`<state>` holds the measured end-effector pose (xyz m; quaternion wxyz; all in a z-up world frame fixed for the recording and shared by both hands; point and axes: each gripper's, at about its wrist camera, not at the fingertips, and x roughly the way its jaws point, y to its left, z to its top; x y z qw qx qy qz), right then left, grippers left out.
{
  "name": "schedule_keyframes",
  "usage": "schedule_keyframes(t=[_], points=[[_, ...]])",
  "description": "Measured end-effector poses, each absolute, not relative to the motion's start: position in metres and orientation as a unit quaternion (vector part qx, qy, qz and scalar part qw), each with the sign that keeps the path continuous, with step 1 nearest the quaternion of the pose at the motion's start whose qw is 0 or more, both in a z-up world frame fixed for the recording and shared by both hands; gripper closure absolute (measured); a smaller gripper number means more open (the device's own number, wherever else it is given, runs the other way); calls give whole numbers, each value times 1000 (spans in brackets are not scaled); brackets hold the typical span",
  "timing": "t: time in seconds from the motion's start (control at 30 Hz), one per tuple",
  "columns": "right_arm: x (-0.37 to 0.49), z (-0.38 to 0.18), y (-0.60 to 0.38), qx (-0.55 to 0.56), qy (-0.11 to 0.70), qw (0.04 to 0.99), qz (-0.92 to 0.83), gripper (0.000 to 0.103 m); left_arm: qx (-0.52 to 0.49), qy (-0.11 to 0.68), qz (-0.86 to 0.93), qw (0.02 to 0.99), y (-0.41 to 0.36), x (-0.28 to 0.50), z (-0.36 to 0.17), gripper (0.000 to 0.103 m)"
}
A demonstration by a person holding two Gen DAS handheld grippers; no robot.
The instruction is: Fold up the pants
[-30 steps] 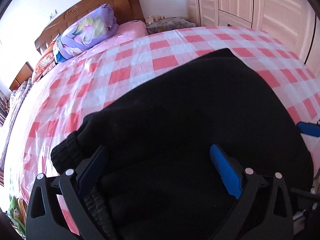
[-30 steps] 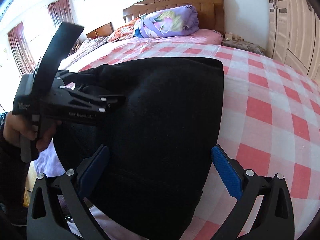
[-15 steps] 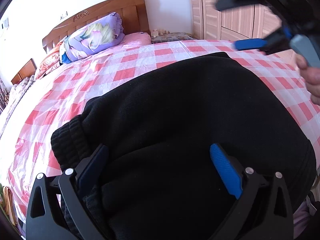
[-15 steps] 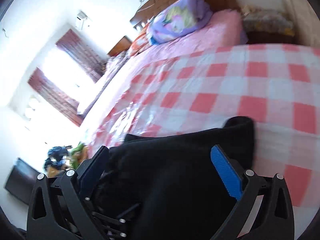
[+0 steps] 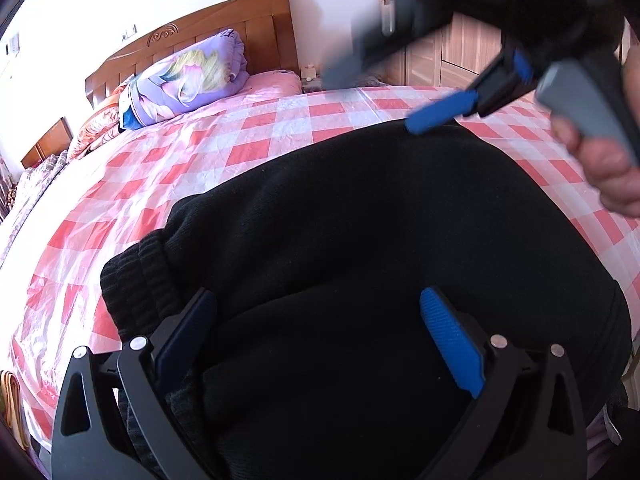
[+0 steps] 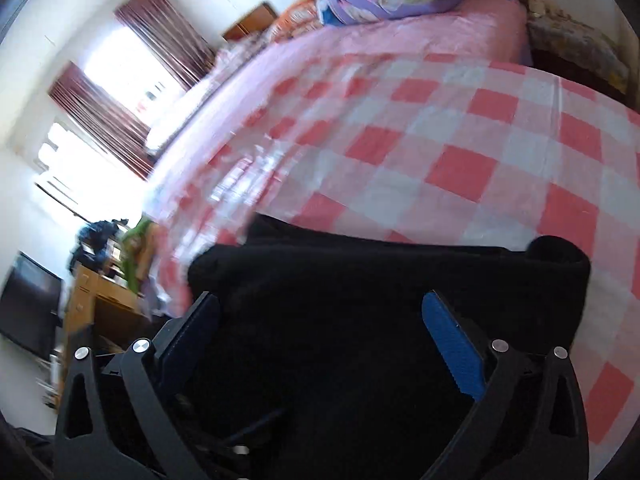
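Black pants (image 5: 380,248) folded on the checked bed (image 5: 240,152): right gripper (image 5: 436,116), raised a second ago, now reaches over their far edge; left gripper (image 5: 316,320) hovers, both wide open and empty—another fold likely.

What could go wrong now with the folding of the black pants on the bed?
1. The pants lie near the edge of the checked sheet; a pull could drag them off.
2. The right gripper hangs open by the far fold, and the left gripper is open too, so a thick layer might slip out.
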<state>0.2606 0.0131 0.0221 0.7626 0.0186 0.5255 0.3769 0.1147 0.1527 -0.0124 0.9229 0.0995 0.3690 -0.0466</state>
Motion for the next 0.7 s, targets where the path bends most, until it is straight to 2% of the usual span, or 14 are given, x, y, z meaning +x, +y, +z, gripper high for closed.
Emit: schedule_keyframes(t=[0.07, 0.13, 0.17, 0.3, 0.4, 0.53, 0.6, 0.7], points=[[286, 5, -5, 16, 539, 788, 296, 5, 100, 370, -48, 922, 154, 115, -12, 2], [297, 7, -28, 135, 533, 777, 307, 5, 100, 372, -48, 922, 154, 115, -12, 2], [294, 13, -32, 157, 525, 778, 308, 4, 100, 371, -48, 922, 154, 115, -12, 2], [261, 31, 2, 120, 501, 757, 402, 4, 99, 369, -48, 923, 154, 115, -12, 2], [267, -2, 20, 84, 552, 730, 394, 5, 99, 368, -49, 923, 154, 114, -13, 2], [296, 2, -15, 195, 529, 744, 358, 4, 100, 371, -49, 922, 154, 115, -13, 2], [290, 21, -7, 194, 501, 755, 375, 4, 100, 370, -48, 922, 153, 115, -13, 2], [272, 17, 35, 156, 540, 697, 445, 4, 99, 370, -49, 923, 153, 115, -12, 2]])
